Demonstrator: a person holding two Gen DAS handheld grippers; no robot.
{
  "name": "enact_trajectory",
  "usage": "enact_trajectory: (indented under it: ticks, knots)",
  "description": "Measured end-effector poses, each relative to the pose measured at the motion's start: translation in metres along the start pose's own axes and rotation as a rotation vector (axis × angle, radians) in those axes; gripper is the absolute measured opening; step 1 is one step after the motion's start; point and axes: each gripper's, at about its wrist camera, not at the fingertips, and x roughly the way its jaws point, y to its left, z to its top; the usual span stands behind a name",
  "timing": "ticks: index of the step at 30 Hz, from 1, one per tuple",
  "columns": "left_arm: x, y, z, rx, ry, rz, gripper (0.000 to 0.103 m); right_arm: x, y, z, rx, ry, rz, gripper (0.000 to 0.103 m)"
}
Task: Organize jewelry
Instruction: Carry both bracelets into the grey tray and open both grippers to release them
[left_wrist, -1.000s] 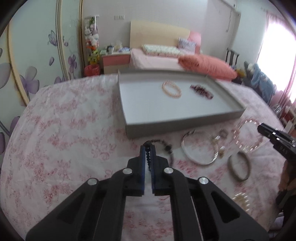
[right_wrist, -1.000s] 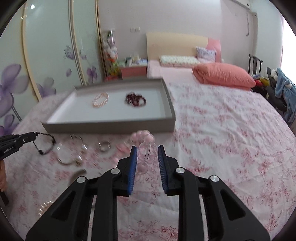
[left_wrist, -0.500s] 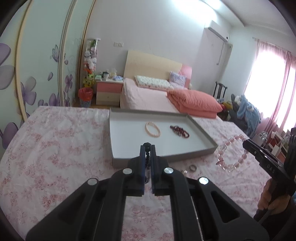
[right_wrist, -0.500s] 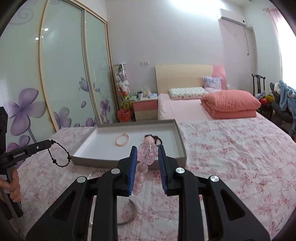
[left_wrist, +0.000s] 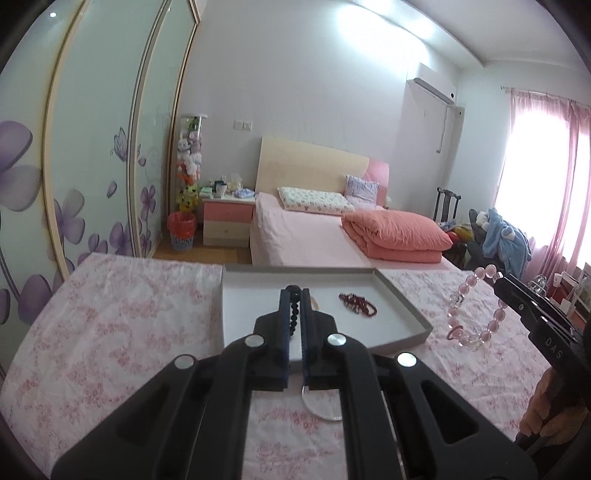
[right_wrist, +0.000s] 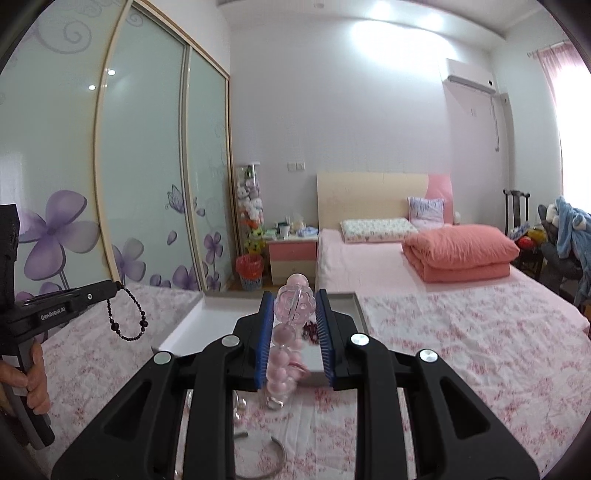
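Left tongs (left_wrist: 294, 300) pinch black beads (right_wrist: 127, 321) (raised); tray (left_wrist: 406, 306) perhaps below.

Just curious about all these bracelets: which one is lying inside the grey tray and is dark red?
The dark red bead bracelet on the tray floor. The black bead bracelet and pink bead bracelet hang from grippers instead.

My left tongs (left_wrist: 294, 300) are clamped tight, pointing slightly downward; my left hand (right_wrist: 31, 373) wraps their handle. My right tongs (right_wrist: 294, 308) stand narrowly parted, pads pressing in, nearly level, with my right hand (left_wrist: 545, 410) gripping below.
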Motion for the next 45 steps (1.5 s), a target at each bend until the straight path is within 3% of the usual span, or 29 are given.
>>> enact_trajectory:
  ticks: [7, 18, 25, 38, 40, 42, 45]
  knots:
    - [0.01, -0.013, 0.025, 0.025, -0.048, 0.024, 0.006, 0.015, 0.004, 0.021, -0.03, -0.072, -0.013, 0.024]
    - [0.067, -0.016, 0.052, 0.027, -0.033, 0.046, 0.006, 0.067, -0.001, 0.031, -0.025, -0.076, -0.035, 0.024]
    - [0.11, -0.01, 0.052, 0.009, 0.001, 0.049, 0.006, 0.111, -0.006, 0.023, 0.016, -0.022, -0.025, 0.024]
    - [0.185, 0.002, 0.024, -0.018, 0.15, 0.048, 0.007, 0.173, -0.013, -0.014, 0.085, 0.209, -0.002, 0.025]
    - [0.191, 0.006, 0.021, -0.03, 0.172, 0.049, 0.008, 0.175, -0.014, -0.017, 0.085, 0.234, 0.003, 0.03]
    - [0.194, 0.009, 0.02, -0.044, 0.183, 0.043, 0.016, 0.174, -0.012, -0.016, 0.076, 0.232, 0.002, 0.047]
    - [0.195, 0.016, 0.021, -0.061, 0.184, 0.052, 0.024, 0.17, -0.007, -0.014, 0.056, 0.215, -0.007, 0.049]
